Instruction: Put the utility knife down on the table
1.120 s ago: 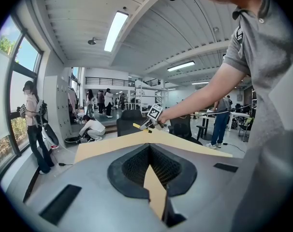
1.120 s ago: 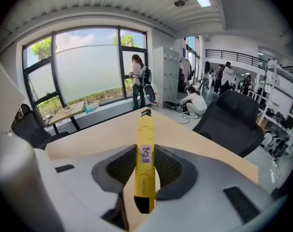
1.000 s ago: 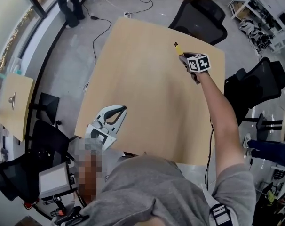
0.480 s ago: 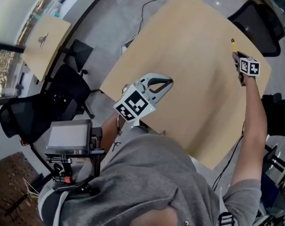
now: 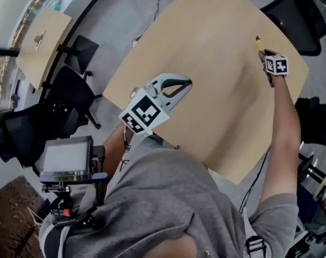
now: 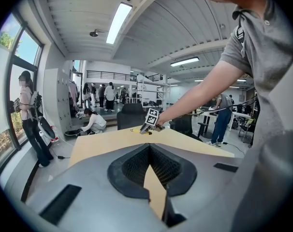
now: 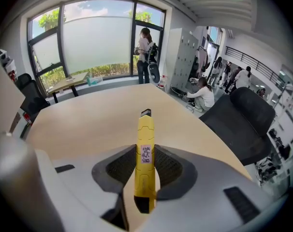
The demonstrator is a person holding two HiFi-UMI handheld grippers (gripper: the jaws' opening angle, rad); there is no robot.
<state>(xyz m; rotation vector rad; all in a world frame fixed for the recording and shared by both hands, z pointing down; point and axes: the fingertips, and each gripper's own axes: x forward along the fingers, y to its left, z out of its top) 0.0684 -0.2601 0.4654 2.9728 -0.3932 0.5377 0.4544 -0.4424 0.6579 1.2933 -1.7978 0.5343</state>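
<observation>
A yellow utility knife (image 7: 145,153) with a black tip is clamped upright between the pads of my right gripper (image 7: 145,151), its tip pointing over the tan table (image 7: 88,120). In the head view my right gripper (image 5: 265,52) is held out on a stretched arm over the table's far right part, with the knife (image 5: 259,44) sticking out beyond it. My left gripper (image 5: 185,83) hovers by the table's near left edge, its jaw tips together with nothing between them. The left gripper view shows my left gripper (image 6: 149,146) and, far off, the right one (image 6: 149,124) low over the table (image 6: 112,139).
Black office chairs (image 5: 28,128) stand left of the table, with another chair (image 5: 292,20) beyond its far right corner. A small side table (image 5: 42,39) is at far left. A screen on a stand (image 5: 66,160) sits near my left side. Several people (image 7: 145,47) are in the background.
My right gripper has come down toward the far part of the table, still holding the knife. The left gripper has sunk slightly near the table's left edge. The head view has swung.
</observation>
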